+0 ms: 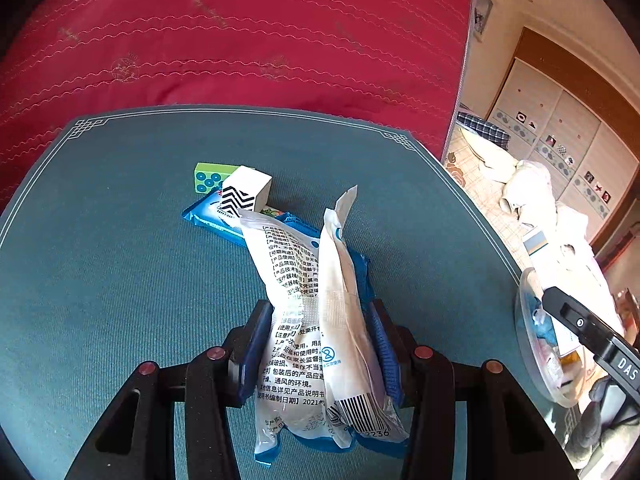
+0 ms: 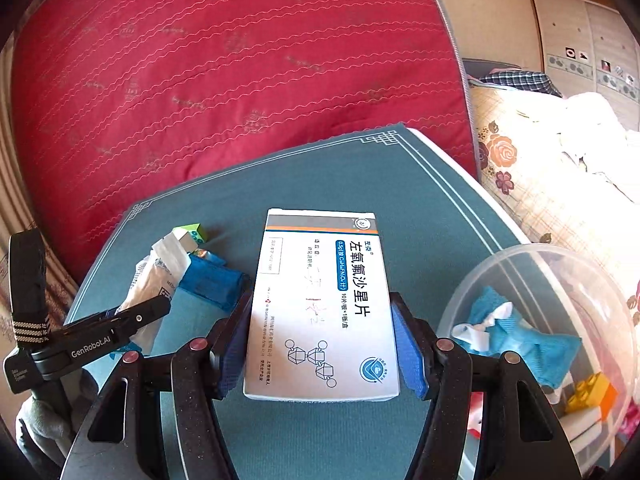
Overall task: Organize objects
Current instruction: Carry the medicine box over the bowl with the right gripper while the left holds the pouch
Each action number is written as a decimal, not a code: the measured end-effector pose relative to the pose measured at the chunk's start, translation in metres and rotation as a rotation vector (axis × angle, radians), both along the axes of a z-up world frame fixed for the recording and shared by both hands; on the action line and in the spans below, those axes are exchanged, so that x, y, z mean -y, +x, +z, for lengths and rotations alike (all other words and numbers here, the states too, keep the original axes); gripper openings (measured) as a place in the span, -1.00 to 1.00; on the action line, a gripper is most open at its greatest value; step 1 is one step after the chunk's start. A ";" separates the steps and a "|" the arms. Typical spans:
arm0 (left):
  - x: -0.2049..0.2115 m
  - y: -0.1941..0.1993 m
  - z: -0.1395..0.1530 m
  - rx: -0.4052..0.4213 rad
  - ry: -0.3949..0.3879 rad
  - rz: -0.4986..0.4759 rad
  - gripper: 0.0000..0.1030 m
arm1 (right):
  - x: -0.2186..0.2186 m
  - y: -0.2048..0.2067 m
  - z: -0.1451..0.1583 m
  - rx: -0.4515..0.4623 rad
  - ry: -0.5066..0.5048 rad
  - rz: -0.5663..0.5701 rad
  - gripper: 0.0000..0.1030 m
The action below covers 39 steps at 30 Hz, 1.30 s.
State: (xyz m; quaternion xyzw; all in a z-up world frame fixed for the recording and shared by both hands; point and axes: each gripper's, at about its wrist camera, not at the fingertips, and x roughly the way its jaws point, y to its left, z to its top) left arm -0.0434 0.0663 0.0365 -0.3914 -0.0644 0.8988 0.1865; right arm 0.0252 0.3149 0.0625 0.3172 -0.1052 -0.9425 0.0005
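My left gripper (image 1: pixel 320 308) is shut on two white plastic packets (image 1: pixel 296 320) printed with black text and a barcode, lifted above the teal table mat (image 1: pixel 120 260). Behind them lie a blue packet (image 1: pixel 208 216), a white cube with black zigzags (image 1: pixel 246 192) and a green tile (image 1: pixel 210 176). My right gripper (image 2: pixel 320 300) is shut on a white medicine box (image 2: pixel 320 304), gripped by its long sides above the mat (image 2: pixel 320 184). To its right stands a clear plastic bowl (image 2: pixel 460 300) holding a blue cloth (image 2: pixel 520 340) and a yellow brick (image 2: pixel 592 394).
A red quilted cover (image 2: pixel 240 60) rises behind the table. A bed with a floral sheet (image 2: pixel 540 184) lies to the right, beyond the table edge. The bowl (image 1: pixel 536 340) sits at the table's right edge. Wardrobe doors (image 1: pixel 560 132) stand far right.
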 end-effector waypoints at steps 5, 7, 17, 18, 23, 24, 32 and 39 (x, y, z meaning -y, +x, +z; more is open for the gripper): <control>-0.008 0.002 -0.001 -0.005 -0.013 -0.022 0.00 | -0.036 0.016 -0.001 0.017 0.028 -0.086 0.25; -0.011 0.004 -0.001 -0.007 -0.018 -0.030 0.00 | -0.051 0.022 -0.001 0.024 0.040 -0.121 0.25; -0.028 0.015 -0.004 -0.006 -0.045 -0.064 0.00 | -0.128 0.040 -0.014 0.091 0.051 -0.243 0.25; -0.029 0.016 -0.003 -0.006 -0.046 -0.066 0.00 | -0.135 0.041 -0.016 0.097 0.046 -0.252 0.25; -0.037 0.020 -0.005 0.004 -0.052 -0.078 0.00 | -0.163 0.042 -0.023 0.119 0.032 -0.286 0.25; -0.039 0.021 -0.005 0.006 -0.055 -0.082 0.00 | -0.168 0.042 -0.025 0.122 0.030 -0.290 0.25; -0.057 0.027 -0.002 0.000 -0.074 -0.107 0.00 | -0.190 0.027 -0.039 0.175 0.037 -0.258 0.25; -0.073 0.032 0.004 -0.013 -0.096 -0.129 0.00 | -0.185 0.016 -0.047 0.196 0.082 -0.182 0.25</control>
